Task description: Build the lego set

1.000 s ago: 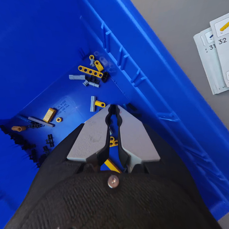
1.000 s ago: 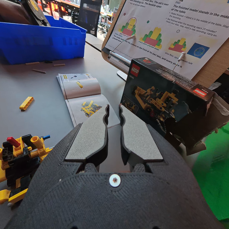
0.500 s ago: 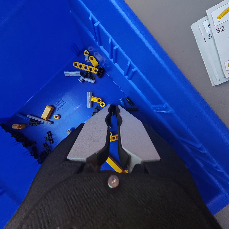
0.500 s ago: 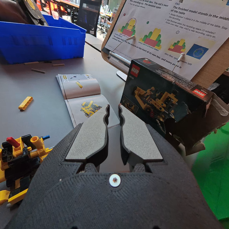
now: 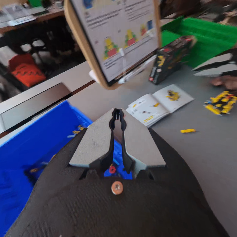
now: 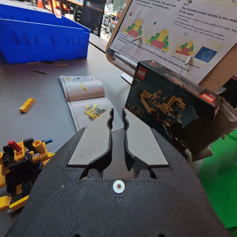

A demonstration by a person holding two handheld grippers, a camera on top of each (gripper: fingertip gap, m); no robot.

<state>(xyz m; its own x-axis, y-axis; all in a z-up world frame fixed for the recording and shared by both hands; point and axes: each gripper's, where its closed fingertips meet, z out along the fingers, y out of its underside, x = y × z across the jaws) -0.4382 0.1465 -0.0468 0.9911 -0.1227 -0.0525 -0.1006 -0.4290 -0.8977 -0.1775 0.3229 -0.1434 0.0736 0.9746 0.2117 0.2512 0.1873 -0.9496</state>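
Note:
My left gripper (image 5: 117, 112) is shut on a small black pin (image 5: 117, 114) held at its tips, raised above the blue bin (image 5: 32, 147) of loose pieces. The view is blurred. My right gripper (image 6: 118, 112) is slightly open and empty, low over the grey table. It also shows at the right edge of the left wrist view (image 5: 211, 68). The partly built yellow and black model (image 6: 19, 160) sits just left of it and shows in the left wrist view (image 5: 220, 102). A loose yellow beam (image 6: 26, 105) lies on the table, also in the left wrist view (image 5: 187, 130).
The open instruction booklet (image 6: 87, 97) lies mid-table. The set's box (image 6: 166, 102) stands in front of a tilted instruction board (image 6: 173, 32). The blue bin (image 6: 44, 42) has a few brown axles (image 6: 39, 71) beside it. A green surface (image 6: 218, 179) is at the right. Left tips to right tips: about 35 centimeters. The loose yellow beam (image 6: 26, 105) lies some 20 centimeters from my right tips, 25 centimeters from my left tips.
My left gripper has lifted out of the bin and swung up to face across the table, with a black pin now in its tips. The right gripper has barely moved.

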